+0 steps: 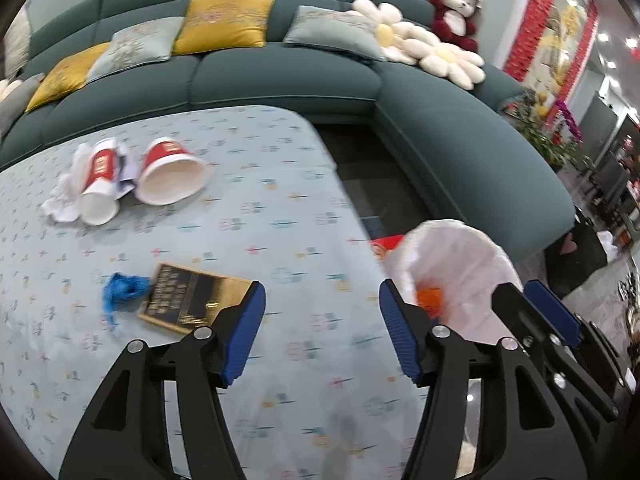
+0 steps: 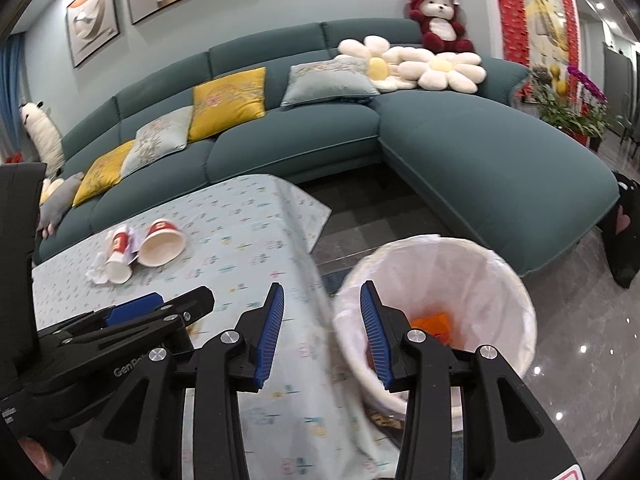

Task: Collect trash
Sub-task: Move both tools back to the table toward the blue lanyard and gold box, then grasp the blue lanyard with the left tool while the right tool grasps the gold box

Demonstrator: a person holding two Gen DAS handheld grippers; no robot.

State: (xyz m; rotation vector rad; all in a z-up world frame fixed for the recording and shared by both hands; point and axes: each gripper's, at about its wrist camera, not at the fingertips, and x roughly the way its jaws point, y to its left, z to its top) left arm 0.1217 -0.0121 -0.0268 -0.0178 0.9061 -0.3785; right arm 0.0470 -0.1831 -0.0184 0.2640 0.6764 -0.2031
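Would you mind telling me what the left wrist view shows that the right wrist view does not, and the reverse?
Only the left wrist view shows the crumpled blue wrapper and the black-and-gold box on the table. Only the right wrist view shows the framed pictures on the wall and the full rim of the lined bin. Both show the two tipped red paper cups, the orange scrap in the bin, the teal sofa, and both grippers empty and open.
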